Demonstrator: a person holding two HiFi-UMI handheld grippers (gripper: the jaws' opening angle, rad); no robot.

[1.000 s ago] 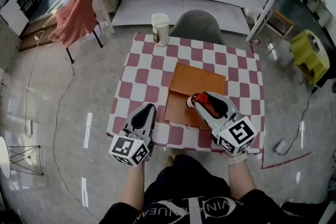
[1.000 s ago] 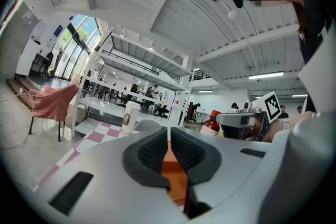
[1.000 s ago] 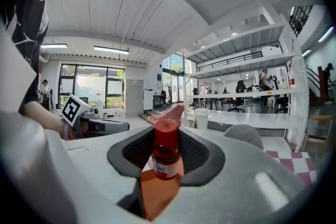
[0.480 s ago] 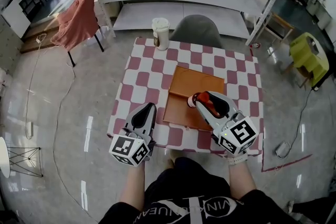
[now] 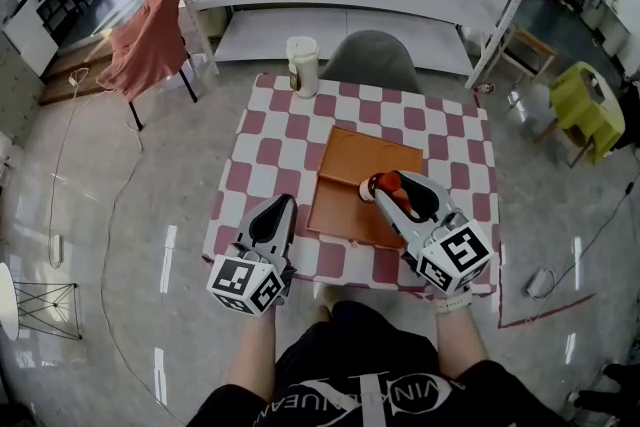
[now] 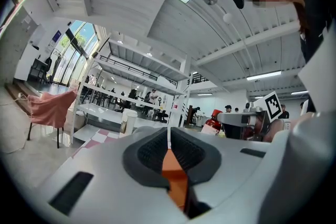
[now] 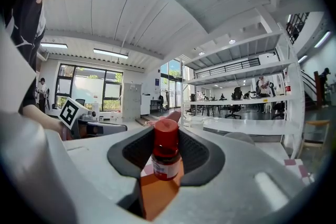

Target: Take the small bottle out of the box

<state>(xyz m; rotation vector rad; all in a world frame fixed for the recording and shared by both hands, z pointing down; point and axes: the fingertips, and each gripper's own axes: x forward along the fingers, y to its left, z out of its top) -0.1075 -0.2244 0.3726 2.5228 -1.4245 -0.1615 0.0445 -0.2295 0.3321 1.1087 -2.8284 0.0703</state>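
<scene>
The box (image 5: 365,177) lay on the table (image 5: 270,150), right of centre toward the near edge, with a lidded cup (image 5: 302,65) at the far edge and a chair (image 5: 372,60) behind. The small bottle (image 7: 166,150) sat between the right gripper's (image 5: 393,195) jaws above the box; the left gripper (image 5: 278,211) hung left of the box.

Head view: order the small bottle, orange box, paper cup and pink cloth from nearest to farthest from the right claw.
1. Small bottle: gripped between the jaws of the right claw.
2. Orange box: on the table, under the claw's tip and to its left.
3. Paper cup: the table's far left corner.
4. Pink cloth: off the table, at the far left.
</scene>
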